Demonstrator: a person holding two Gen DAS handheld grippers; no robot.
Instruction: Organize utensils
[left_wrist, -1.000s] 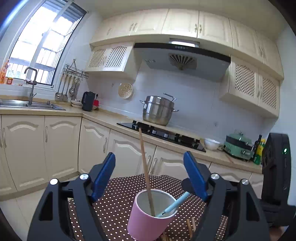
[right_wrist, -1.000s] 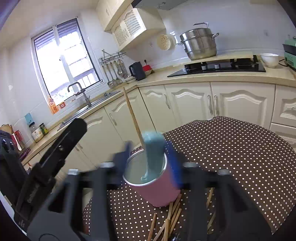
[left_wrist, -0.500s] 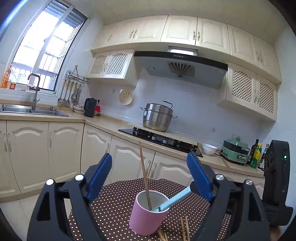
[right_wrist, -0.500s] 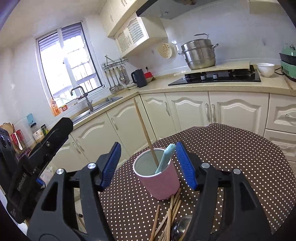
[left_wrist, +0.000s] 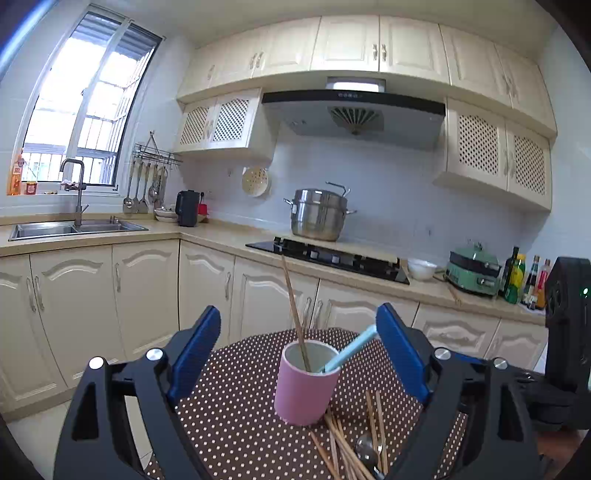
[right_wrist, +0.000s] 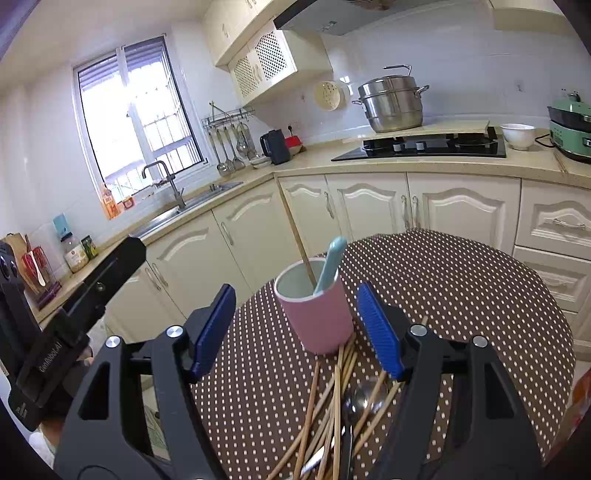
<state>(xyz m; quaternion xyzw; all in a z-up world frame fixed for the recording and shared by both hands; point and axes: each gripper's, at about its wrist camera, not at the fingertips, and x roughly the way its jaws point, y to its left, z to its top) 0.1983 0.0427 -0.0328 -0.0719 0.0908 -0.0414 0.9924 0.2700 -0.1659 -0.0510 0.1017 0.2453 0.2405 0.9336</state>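
You are drawing your right gripper (right_wrist: 295, 328) back from the pink cup (right_wrist: 316, 314); a second ago its blurred jaws were down around the light blue utensil handle (right_wrist: 328, 264), and now they are standing spread and empty on the near side of the cup. That means the blue-handled piece is delivered, and you are freeing yourself for the next pick.

Your left gripper (left_wrist: 299, 354) is also pulling back and sitting higher than a second ago, jaws wide apart with nothing between them, the cup showing in the gap ahead.

The cup is standing upright on the polka-dot tablecloth (right_wrist: 461, 280), toward the table edge that faces the cabinets under the sink. It is holding two things: one wooden chopstick (left_wrist: 293, 314) leaning toward the window side, and the blue handle leaning over the opposite rim.

The rest is lying loose on the cloth at the cup's foot, on your side: a heap of chopsticks (right_wrist: 332, 402) crossed over one another, with a metal spoon (right_wrist: 356, 400) among them. By my judgement the sorting is barely under way, and the tangle is going to make a single stick awkward to pinch.
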